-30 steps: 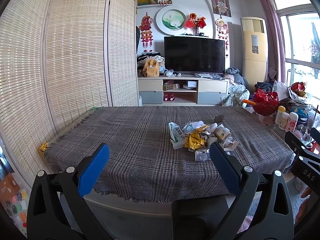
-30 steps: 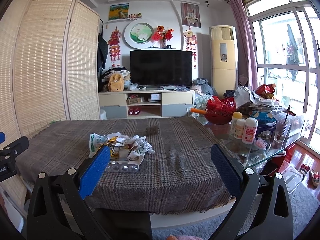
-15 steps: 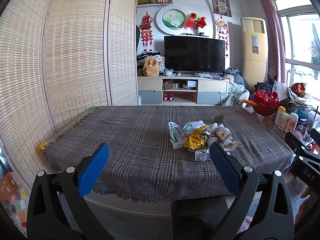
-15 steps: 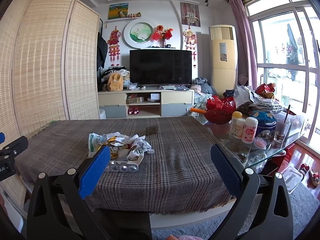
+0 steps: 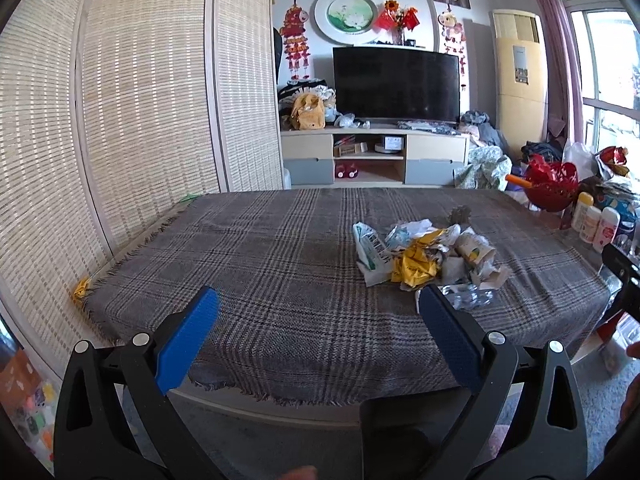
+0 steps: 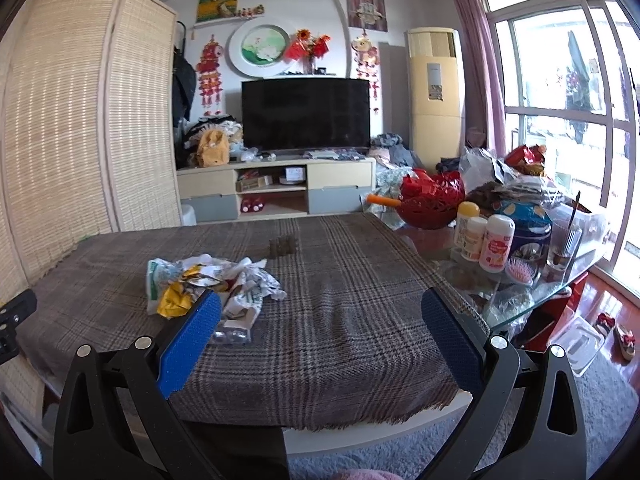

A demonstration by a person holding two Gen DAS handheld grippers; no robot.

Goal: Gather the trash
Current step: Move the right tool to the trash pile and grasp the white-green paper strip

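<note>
A pile of trash (image 5: 428,254) lies on the plaid-covered table (image 5: 272,264): a white-green packet, a yellow wrapper, crumpled paper, a paper cup and a clear blister pack at its near edge. It also shows in the right wrist view (image 6: 208,284). My left gripper (image 5: 318,298) is open and empty, held near the table's front edge, left of the pile. My right gripper (image 6: 320,300) is open and empty, to the right of the pile. The right gripper's body shows at the right edge of the left wrist view (image 5: 624,280).
A small dark object (image 6: 282,246) stands behind the pile. A glass side table (image 6: 520,280) on the right holds bottles (image 6: 486,240), a red basket (image 6: 430,200) and a glass. A reed screen (image 5: 120,120) stands left. A TV cabinet (image 5: 376,156) stands at the back.
Both grippers have stayed open and nearly still. The trash pile has not moved.
</note>
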